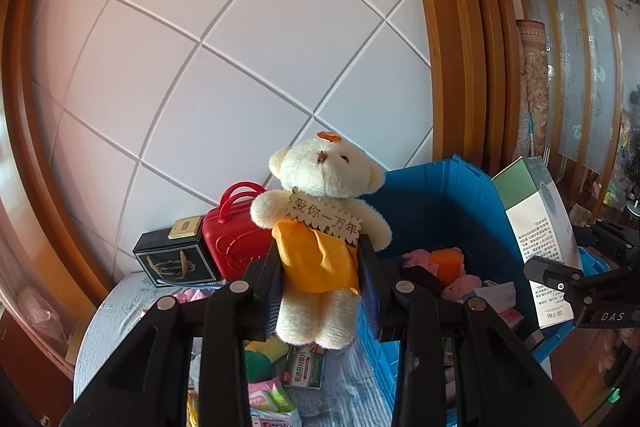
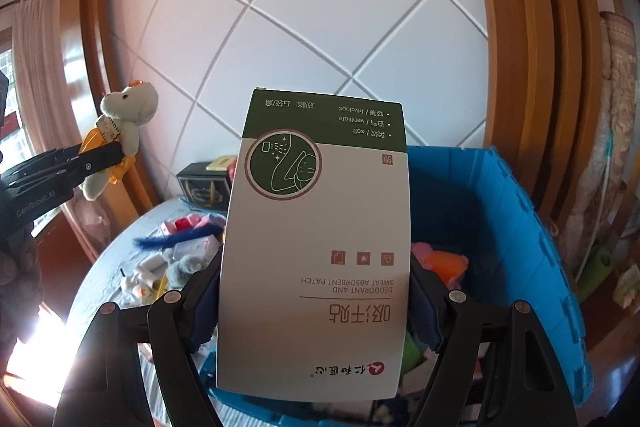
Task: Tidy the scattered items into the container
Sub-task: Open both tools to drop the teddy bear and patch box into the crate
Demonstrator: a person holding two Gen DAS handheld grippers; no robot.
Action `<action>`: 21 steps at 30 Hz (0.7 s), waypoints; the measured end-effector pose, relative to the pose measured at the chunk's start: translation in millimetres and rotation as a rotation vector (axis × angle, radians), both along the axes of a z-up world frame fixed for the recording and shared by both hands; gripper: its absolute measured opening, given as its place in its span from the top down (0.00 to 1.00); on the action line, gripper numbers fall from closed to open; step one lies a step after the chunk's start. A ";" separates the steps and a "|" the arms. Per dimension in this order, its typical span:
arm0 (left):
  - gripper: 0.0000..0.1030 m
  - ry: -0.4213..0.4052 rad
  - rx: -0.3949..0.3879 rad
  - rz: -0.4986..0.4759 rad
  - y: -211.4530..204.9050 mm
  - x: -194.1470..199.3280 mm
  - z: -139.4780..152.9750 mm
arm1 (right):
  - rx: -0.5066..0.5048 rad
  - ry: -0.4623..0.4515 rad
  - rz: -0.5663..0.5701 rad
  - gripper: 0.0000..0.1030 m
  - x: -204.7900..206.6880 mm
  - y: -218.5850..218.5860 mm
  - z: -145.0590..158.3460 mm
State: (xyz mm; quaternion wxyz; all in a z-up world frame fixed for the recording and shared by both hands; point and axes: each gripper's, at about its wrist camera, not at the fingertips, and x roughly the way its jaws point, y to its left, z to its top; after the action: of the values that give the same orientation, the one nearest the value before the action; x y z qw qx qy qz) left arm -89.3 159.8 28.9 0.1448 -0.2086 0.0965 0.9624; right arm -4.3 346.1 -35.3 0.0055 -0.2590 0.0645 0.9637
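My left gripper (image 1: 320,287) is shut on a cream teddy bear (image 1: 324,187) in an orange dress with a wooden tag, held up above the table beside the blue crate (image 1: 452,203). The bear also shows in the right wrist view (image 2: 128,107), held by the left gripper (image 2: 96,155). My right gripper (image 2: 316,303) is shut on a white and green sweat patch box (image 2: 320,227), held upright above the blue crate (image 2: 500,211). The box also shows in the left wrist view (image 1: 536,219), with the right gripper (image 1: 560,279) on it. Pink and orange items (image 1: 444,263) lie inside the crate.
A red mini suitcase (image 1: 236,235) and a black box (image 1: 176,259) stand at the back of the table by the white panelled wall. Packets and small items (image 1: 288,379) lie scattered on the blue-grey tablecloth (image 1: 120,311). More loose items (image 2: 176,251) lie left of the crate.
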 end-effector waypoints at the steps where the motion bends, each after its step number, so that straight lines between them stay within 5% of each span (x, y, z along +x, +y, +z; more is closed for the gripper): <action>1: 0.68 -0.001 -0.001 -0.010 6.9 -3.5 -0.2 | -0.002 0.000 -0.007 0.25 0.5 6.0 -0.5; 21: 0.69 -0.088 -0.037 -0.186 122.6 -55.5 -26.2 | -0.062 -0.049 -0.169 0.25 9.7 120.9 -22.9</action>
State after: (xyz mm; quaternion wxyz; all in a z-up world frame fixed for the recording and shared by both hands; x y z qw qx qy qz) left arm -144.8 282.4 2.6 0.2336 -0.2436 0.1268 0.9328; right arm 5.3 467.0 -58.2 0.0805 -0.2761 0.1158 0.9507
